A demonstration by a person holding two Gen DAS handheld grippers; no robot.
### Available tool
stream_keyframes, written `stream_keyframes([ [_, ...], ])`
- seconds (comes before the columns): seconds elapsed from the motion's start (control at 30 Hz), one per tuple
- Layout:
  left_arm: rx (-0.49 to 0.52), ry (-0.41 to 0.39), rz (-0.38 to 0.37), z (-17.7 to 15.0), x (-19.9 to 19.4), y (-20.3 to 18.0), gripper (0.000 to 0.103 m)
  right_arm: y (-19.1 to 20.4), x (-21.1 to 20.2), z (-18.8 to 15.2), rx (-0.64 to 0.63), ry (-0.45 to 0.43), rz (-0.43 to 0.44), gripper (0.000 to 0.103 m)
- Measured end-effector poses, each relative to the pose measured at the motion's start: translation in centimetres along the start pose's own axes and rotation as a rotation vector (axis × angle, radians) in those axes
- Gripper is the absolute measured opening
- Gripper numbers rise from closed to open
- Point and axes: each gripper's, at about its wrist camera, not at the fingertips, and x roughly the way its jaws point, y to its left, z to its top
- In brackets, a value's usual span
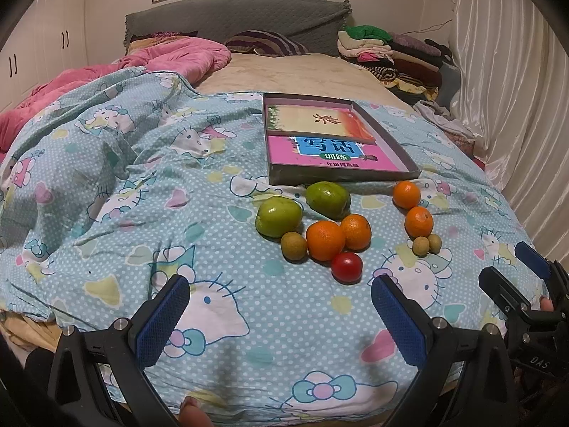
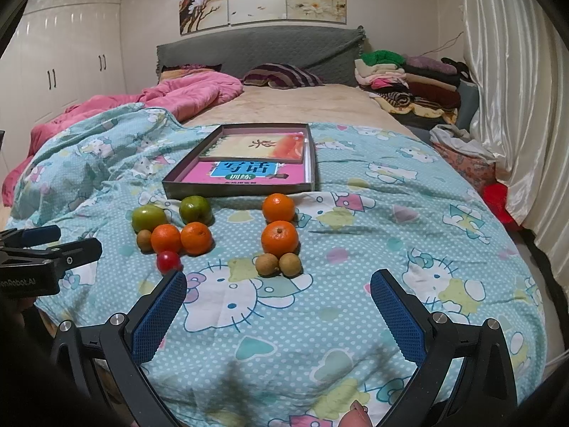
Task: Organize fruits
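Both our grippers — left (image 1: 281, 315), right (image 2: 279, 311) — hang spread and empty before the fruit (image 2: 280, 237) (loose beside the tray (image 2: 238, 189)). On this soft quilt (image 2: 391, 220), one nudge could roll them.

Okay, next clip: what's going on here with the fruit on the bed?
A person holds a hand-held gripper in each hand over a bed, and nothing is grasped yet. The left hand-held gripper and right hand-held gripper both hang open, short of the fruit. On the blue quilt lie four oranges, two green fruits, three small brown fruits and one red tomato, loosely in two clusters. Behind them sits a shallow box holding books; no fruit is in it.
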Motion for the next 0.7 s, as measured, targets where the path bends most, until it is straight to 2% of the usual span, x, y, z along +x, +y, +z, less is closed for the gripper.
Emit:
stream_keyframes([
  [0.7,0.006,0.005,-0.012,0.02,-0.03,-0.3,0.103,0.21,-0.12,-0.02,-0.006,-0.003,0.004,0.103],
])
